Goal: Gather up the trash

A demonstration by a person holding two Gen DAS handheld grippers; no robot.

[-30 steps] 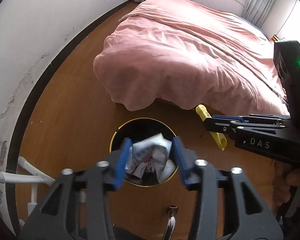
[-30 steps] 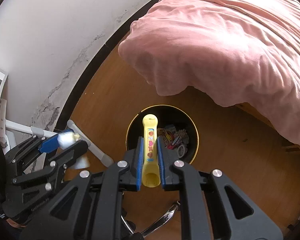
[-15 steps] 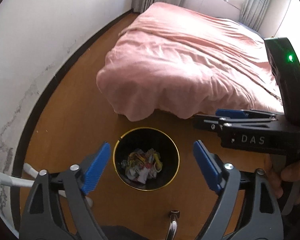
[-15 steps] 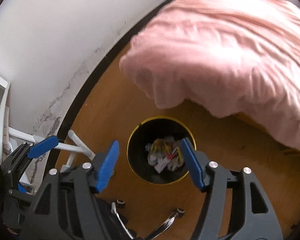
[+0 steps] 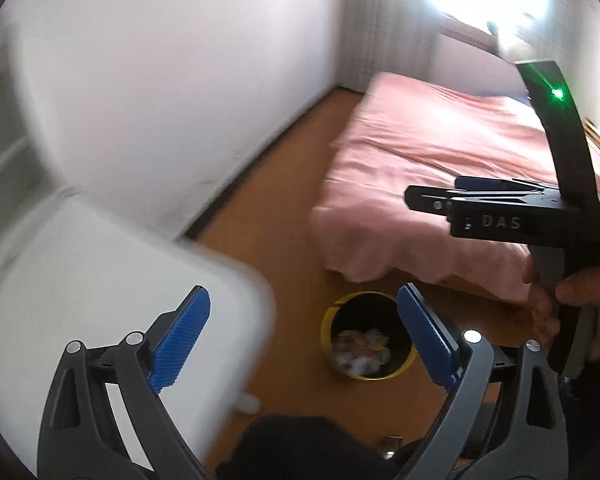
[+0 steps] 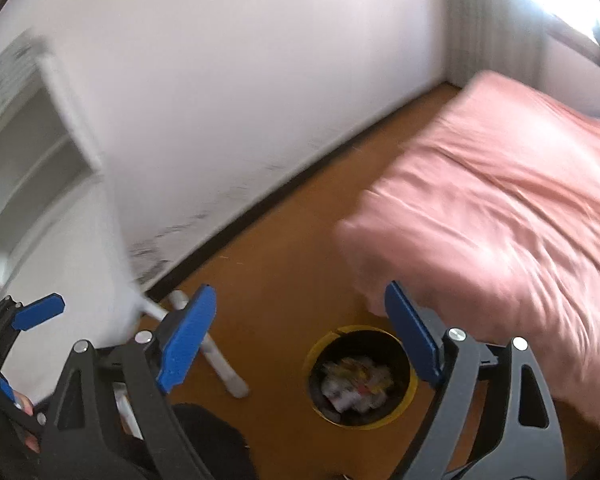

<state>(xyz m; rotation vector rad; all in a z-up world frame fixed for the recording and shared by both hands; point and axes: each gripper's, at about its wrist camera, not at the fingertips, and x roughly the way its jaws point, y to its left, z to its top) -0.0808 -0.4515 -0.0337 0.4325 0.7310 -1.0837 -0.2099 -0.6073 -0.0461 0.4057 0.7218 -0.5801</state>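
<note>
Below, crumpled white and yellow trash (image 6: 356, 386) fills the yellow-rimmed bin (image 6: 314, 360).

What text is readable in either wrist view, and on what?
"DAS": white letters on the side of the right gripper, seen in the left wrist view.
Small marks just left of "DAS": too small to read.
Trash in the bin: printed colours, too blurred to read.
Nothing else legible.

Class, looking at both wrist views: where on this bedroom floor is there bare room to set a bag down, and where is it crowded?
Bare wooden floor runs between the wall's dark skirting and the pink bed, above the trash bin. Crowded: the white furniture legs left of the bin, and the bed's overhanging cover close beside its rim.
</note>
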